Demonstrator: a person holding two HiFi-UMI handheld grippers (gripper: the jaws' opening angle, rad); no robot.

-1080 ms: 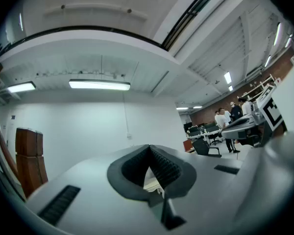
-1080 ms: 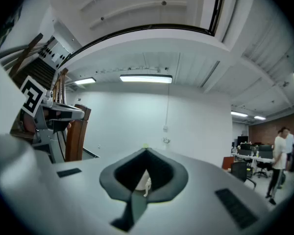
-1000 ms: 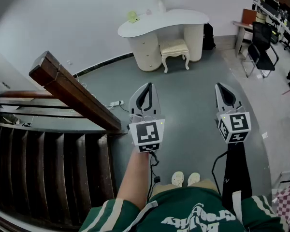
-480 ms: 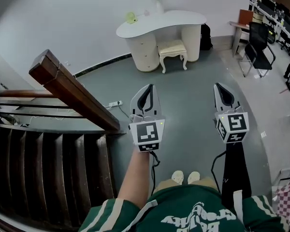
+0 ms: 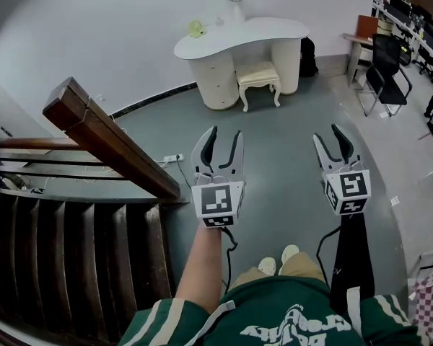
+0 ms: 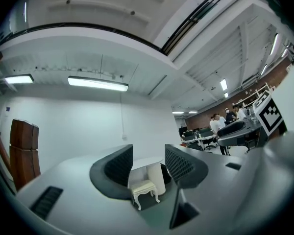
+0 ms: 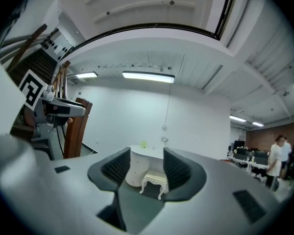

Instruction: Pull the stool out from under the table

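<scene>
A small cream stool [image 5: 259,73] stands tucked under the front of a white curved table [image 5: 239,32] against the far wall. It shows between the jaws in both gripper views, as the stool [image 6: 144,188] and the stool [image 7: 154,179], far off. My left gripper [image 5: 221,137] is open, held out over the grey floor well short of the stool. My right gripper [image 5: 332,137] is open too, level with the left one and to its right. Nothing is between either pair of jaws.
A dark wooden stair rail [image 5: 105,134] and stairs [image 5: 72,258] run along the left. An office chair [image 5: 387,62] and desks stand at the right, with people [image 7: 277,153] further off. A power strip [image 5: 172,154] with a cable lies on the grey floor [image 5: 278,139].
Both grippers have gone from shut to open. The stool now shows between the jaws in both gripper views. The person has stepped slightly forward.
</scene>
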